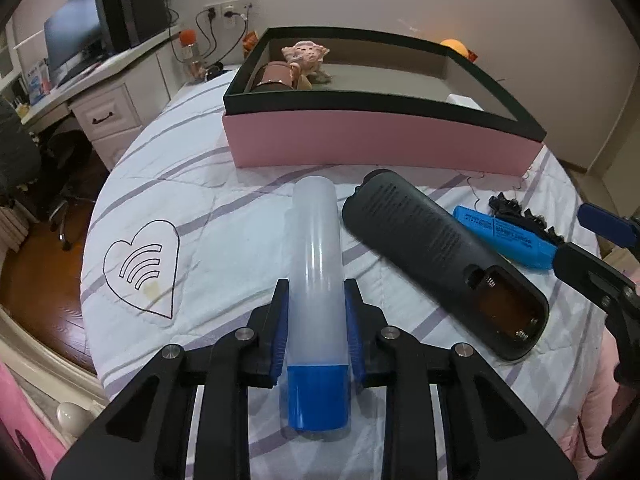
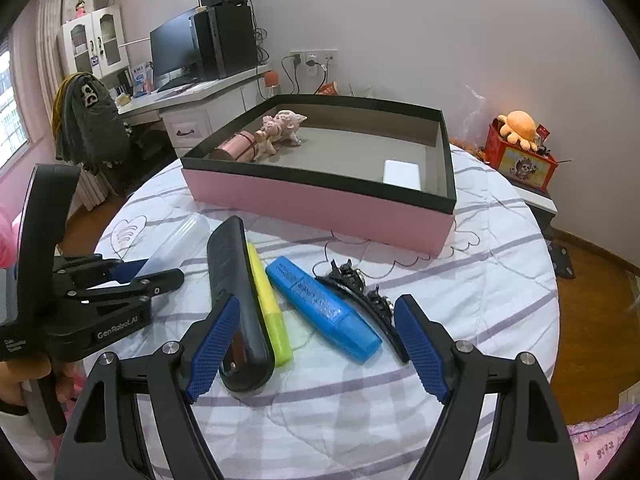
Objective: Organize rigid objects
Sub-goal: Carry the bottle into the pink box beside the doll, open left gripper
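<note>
Right, the pink box [image 2: 320,208] sits at the far side of the quilt [image 1: 192,208], and it's filling up: a pig figurine [image 2: 282,124], a pink cylinder [image 2: 238,146] and a small white block [image 2: 401,174] are in already. Plenty left outside, though. Nearest the box lies the black remote [image 1: 432,256], back up with its battery bay bare, just beside the frosted tube [image 1: 318,272]. The left gripper [image 1: 317,336] has clamped its blue pads onto that tube, near the blue cap end; it rests on the quilt, not yet lifted. The right gripper [image 2: 316,344] hangs wide apart, holding nothing, above the yellow highlighter [image 2: 270,312], blue highlighter [image 2: 324,310] and black hair clip [image 2: 366,296]. By my read the remote crowds the tube's path to the box.
</note>
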The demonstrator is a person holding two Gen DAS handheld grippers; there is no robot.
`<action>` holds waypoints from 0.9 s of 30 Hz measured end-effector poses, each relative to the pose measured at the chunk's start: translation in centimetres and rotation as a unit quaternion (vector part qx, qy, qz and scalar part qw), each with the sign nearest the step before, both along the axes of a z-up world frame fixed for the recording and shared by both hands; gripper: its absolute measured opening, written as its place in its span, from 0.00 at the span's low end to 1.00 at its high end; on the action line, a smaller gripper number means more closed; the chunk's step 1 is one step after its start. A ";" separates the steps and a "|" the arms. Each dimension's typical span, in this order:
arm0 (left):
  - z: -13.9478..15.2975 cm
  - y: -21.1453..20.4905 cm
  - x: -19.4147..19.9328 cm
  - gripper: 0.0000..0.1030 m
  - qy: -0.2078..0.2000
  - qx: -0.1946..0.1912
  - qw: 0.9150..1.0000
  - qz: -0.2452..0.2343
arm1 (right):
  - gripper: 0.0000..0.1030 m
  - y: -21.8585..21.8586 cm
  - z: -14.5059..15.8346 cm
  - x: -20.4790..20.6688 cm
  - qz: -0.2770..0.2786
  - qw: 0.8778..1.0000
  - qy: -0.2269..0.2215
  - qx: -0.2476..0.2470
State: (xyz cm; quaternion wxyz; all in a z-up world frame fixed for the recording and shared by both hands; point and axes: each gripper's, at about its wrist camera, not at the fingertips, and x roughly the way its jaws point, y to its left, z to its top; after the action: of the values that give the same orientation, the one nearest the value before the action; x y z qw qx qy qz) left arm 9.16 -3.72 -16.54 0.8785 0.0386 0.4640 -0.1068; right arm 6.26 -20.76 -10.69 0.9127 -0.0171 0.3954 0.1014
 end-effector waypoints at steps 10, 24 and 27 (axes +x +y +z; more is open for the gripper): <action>3.4 -0.8 -0.2 0.25 -0.040 -0.008 0.999 -0.027 | 0.78 0.1 1.0 1.2 0.001 1.000 -0.013 -0.002; 8.3 -4.5 9.1 0.25 -0.070 -0.020 0.996 -0.054 | 0.79 -2.2 4.0 6.5 -0.020 0.998 -0.053 0.014; 7.9 -5.7 11.9 0.25 -0.060 -0.028 0.996 -0.058 | 0.79 -2.8 3.6 8.3 -0.025 0.998 -0.050 0.014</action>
State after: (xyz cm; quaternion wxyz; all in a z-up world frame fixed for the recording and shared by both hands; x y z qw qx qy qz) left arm 21.07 -9.44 -8.63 0.8979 0.0466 0.4043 -0.1678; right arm 14.52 -23.52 -7.07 0.9336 0.0010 0.3485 0.0832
